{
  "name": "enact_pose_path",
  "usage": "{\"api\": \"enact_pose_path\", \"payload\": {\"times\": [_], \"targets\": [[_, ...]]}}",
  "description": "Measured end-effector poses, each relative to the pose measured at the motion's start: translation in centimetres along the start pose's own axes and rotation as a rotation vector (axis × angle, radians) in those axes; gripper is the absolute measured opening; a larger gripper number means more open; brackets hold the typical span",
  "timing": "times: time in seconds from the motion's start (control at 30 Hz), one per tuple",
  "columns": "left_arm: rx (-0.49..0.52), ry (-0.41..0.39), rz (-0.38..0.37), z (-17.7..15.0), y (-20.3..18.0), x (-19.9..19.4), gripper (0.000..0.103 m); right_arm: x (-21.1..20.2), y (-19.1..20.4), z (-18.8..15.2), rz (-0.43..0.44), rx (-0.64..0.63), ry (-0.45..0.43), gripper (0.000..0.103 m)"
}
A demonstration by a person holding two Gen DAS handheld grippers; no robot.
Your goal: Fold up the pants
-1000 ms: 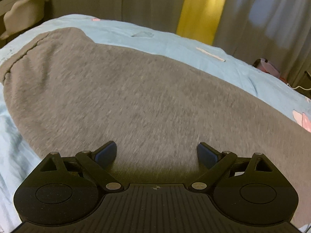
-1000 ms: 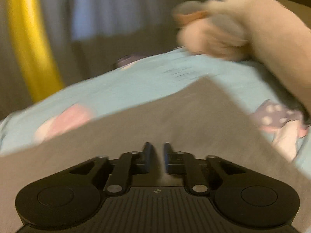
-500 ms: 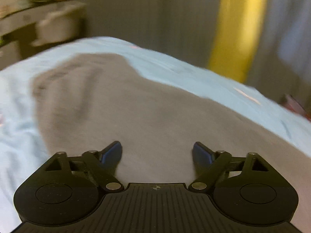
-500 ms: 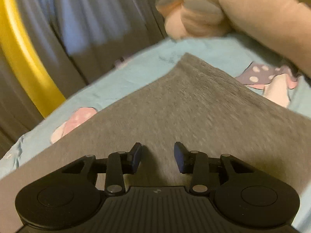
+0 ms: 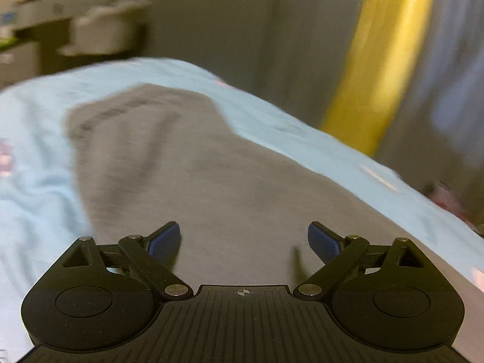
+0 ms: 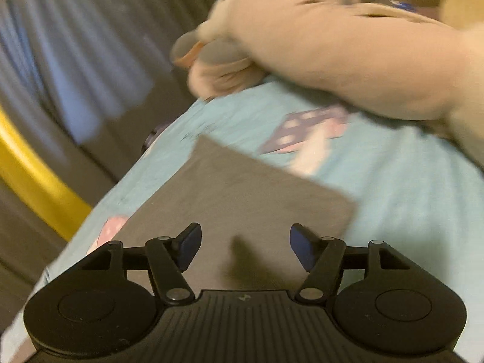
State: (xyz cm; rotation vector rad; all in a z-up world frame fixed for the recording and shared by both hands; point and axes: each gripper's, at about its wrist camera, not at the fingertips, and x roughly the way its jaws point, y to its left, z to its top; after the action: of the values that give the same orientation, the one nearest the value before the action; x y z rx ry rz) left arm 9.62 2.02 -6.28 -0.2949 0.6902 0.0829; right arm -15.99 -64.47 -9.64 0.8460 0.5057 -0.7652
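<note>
Left gripper: hovering over the grey pants, its jaws standing wide and opening, with cloth showing below the gap but nothing pinched between the blue pads.
Right gripper: its jaws are opening, about halfway apart, holding nothing; the pants are lying flat beneath and ahead of them.
Pants: one grey pair, spreading across the light blue bedsheet; a squared corner is showing just beyond the right gripper, a rounded end far ahead of the left one.
Plush toy: one, beige, lying at the far edge of the bedsheet, apart from the pants.
Curtains: hanging grey behind the bed, with one yellow strip.
</note>
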Motion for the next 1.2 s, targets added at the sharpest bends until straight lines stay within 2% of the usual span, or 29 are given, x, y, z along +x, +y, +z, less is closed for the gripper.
{"api": "enact_pose_path", "payload": {"times": [0.07,0.1,0.27,0.4,0.53,0.57,0.6,0.63,0.73,0.93,0.97,1.0,1.1,1.2], "targets": [[0.021,0.040,-0.045,-0.4,-0.8,0.2,0.095,-0.5,-1.7,0.6,0.038,0.000,0.014,0.066],[0.031,0.048,-0.044,-0.6,-1.1,0.2,0.095,-0.4,-2.0,0.9,0.057,-0.026,0.022,0.066],[0.021,0.053,0.013,-0.8,-1.6,-0.2,0.095,0.3,-2.5,1.9,0.047,-0.155,-0.007,0.068],[-0.032,0.060,0.048,-0.5,-1.0,-0.4,0.095,3.0,-4.0,2.5,0.054,-0.148,0.043,0.068],[-0.023,0.065,0.077,-0.5,-0.9,-0.6,0.095,4.7,-4.1,2.6,0.103,-0.169,0.075,0.070],[-0.017,0.067,0.079,-0.5,-1.1,-0.6,0.095,4.8,-3.8,2.7,0.109,-0.193,0.083,0.066],[-0.008,0.068,0.083,-0.5,-1.2,-0.6,0.095,4.7,-3.5,2.6,0.124,-0.213,0.091,0.040],[0.004,0.070,0.090,-0.6,-1.5,-0.5,0.095,4.8,-3.4,2.6,0.151,-0.220,0.112,0.027],[0.035,0.079,0.102,-0.8,-1.9,-0.4,0.095,4.7,-3.7,2.6,0.207,-0.205,0.129,0.025],[0.064,0.084,0.101,-0.9,-2.4,0.0,0.095,5.0,-4.3,2.3,0.209,-0.097,0.113,0.034],[0.059,0.080,0.096,-0.9,-2.3,-0.1,0.095,4.9,-3.9,2.3,0.189,-0.109,0.103,0.026],[0.054,0.077,0.091,-0.8,-2.3,-0.2,0.095,4.7,-3.3,2.3,0.177,-0.133,0.095,0.024],[0.042,0.065,0.071,-0.7,-2.2,-0.5,0.095,3.6,-1.0,2.4,0.130,-0.229,0.044,0.022],[0.032,0.060,0.043,-0.7,-2.1,-0.6,0.095,1.7,3.7,2.2,0.072,-0.375,-0.046,0.022]]}}
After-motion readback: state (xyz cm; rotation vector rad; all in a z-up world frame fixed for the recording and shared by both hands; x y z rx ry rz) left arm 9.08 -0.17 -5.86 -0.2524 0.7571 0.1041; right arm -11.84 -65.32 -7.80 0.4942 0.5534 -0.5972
